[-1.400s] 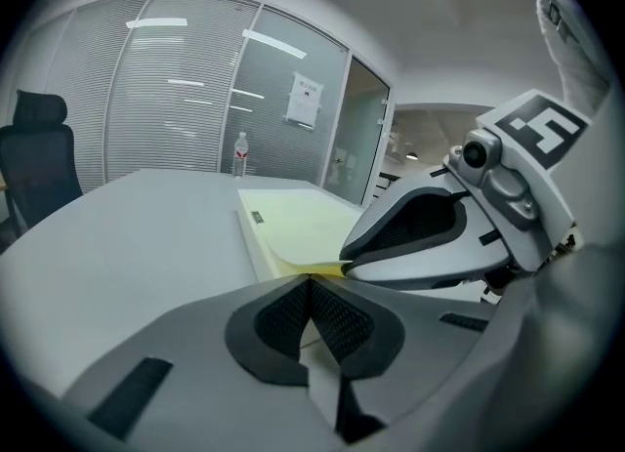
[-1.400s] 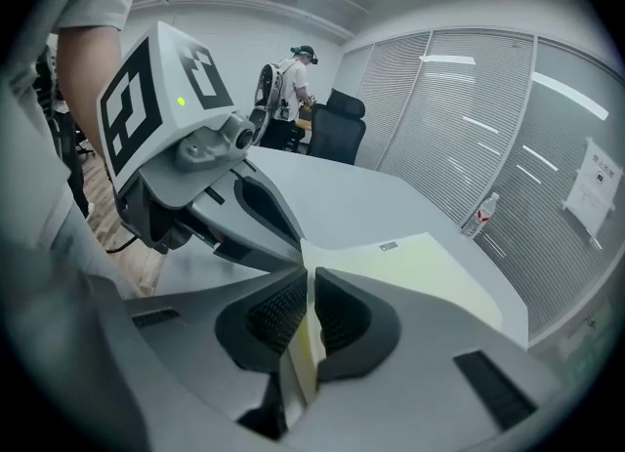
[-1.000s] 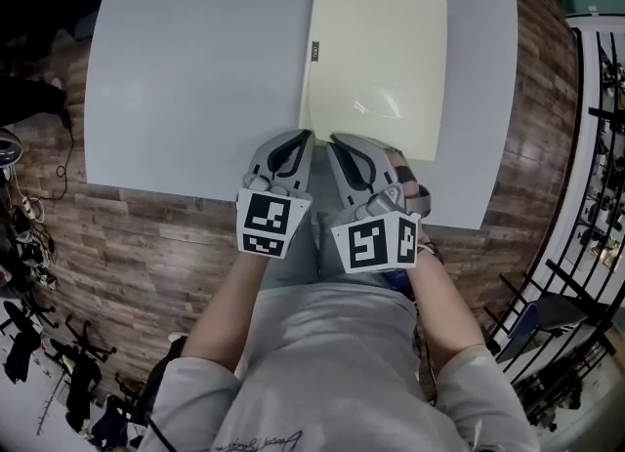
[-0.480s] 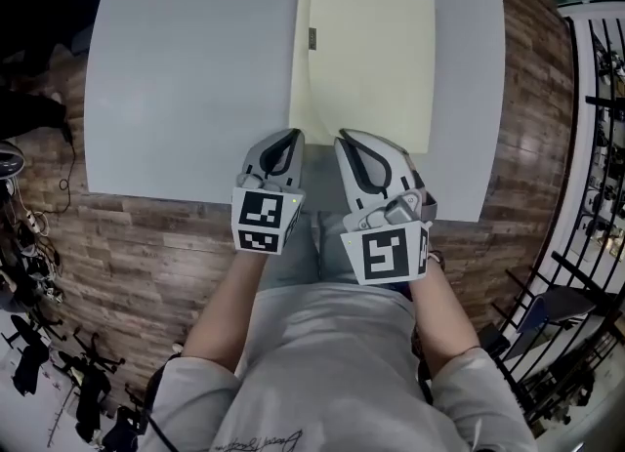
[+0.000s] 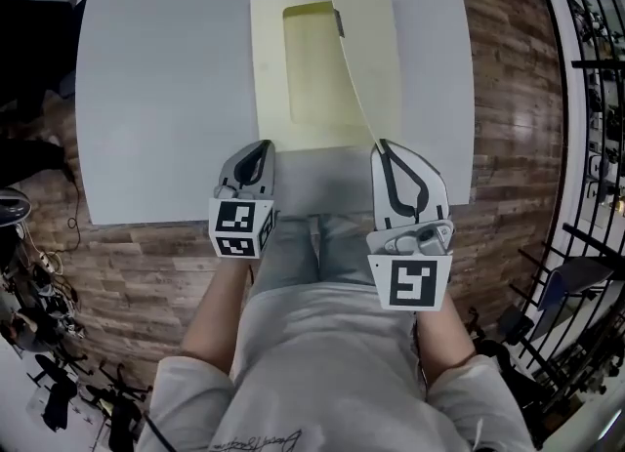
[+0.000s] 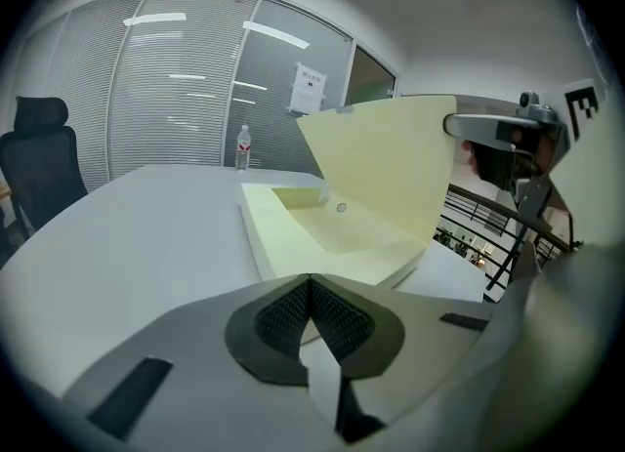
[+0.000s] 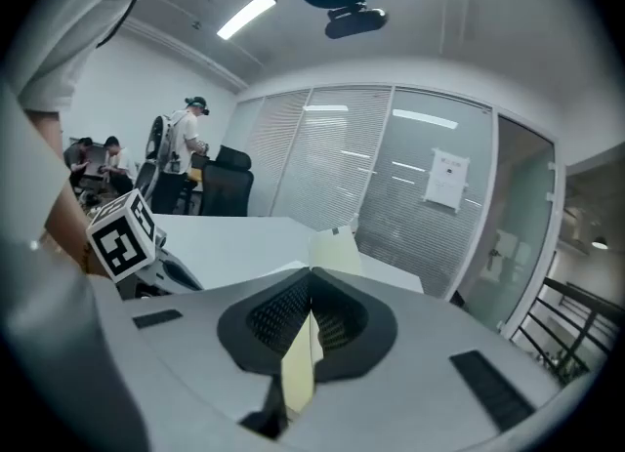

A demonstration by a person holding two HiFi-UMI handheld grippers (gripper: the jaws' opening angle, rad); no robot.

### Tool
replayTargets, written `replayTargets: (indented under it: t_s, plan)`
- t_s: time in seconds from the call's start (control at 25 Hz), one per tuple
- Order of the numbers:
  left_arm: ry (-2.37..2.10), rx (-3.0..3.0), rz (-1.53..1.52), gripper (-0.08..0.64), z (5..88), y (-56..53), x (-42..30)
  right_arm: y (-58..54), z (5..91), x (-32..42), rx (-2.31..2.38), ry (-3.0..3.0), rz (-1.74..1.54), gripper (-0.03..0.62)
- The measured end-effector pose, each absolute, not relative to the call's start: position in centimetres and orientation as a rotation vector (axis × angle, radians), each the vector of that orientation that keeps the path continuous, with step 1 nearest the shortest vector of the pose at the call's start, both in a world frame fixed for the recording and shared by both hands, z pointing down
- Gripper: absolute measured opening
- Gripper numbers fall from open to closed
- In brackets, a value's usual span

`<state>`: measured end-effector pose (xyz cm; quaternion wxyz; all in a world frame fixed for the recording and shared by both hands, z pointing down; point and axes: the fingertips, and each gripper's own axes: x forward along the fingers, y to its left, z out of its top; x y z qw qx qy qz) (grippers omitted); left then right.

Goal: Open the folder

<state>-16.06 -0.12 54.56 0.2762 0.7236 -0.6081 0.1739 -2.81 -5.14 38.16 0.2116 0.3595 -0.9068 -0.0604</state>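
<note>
On the grey table point(image 5: 156, 79), our right gripper point(image 5: 381, 145) clamps the pale yellow folder point(image 5: 269, 69) by its cover point(image 5: 366, 40), which stands half open, while our left gripper point(image 5: 259, 147), jaws together and empty, sits by its near corner.

light: bright ceiling strips point(image 7: 244, 13) | edges: fisheye-warped — dark vignette | focus: sharp

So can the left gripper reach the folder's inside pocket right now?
Probably yes: the right gripper holds the cover raised off to the right, and nothing lies between the left gripper and the pocket.
</note>
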Motion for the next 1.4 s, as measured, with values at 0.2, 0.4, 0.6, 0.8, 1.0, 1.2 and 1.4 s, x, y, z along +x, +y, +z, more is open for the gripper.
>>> replayTargets:
  t_s: [0.2, 0.4, 0.6, 0.8, 1.0, 1.2, 1.4]
  plan:
    - [-1.619, 1.955, 0.502, 0.009, 54.8, 0.0, -16.6, -7.0, 36.9, 1.8, 1.24, -2.502, 0.051, 0.023]
    - [-1.596, 1.968, 0.526, 0.009, 54.7, -0.1, -16.7, -8.3, 37.4, 6.5, 1.351, -2.439, 0.19, 0.023]
    - [-1.594, 1.976, 0.55, 0.009, 54.2, -0.6, -15.6, -10.5, 38.0, 12.0, 1.487, -2.382, 0.332, 0.023]
    - [-1.583, 1.979, 0.566, 0.009, 54.9, -0.4, -16.2, -12.0, 40.3, 15.9, 1.602, -2.289, 0.46, 0.023]
    - [-1.59, 1.981, 0.586, 0.009, 54.9, 0.0, -16.7, -12.7, 42.8, 19.0, 1.661, -2.214, 0.549, 0.023]
    - [-1.598, 1.982, 0.604, 0.009, 54.4, 0.5, -17.0, -13.2, 45.2, 21.8, 1.72, -2.152, 0.614, 0.023]
    - [-1.598, 1.986, 0.611, 0.009, 54.5, 0.7, -17.2, -14.1, 47.6, 23.7, 1.761, -2.111, 0.706, 0.023]
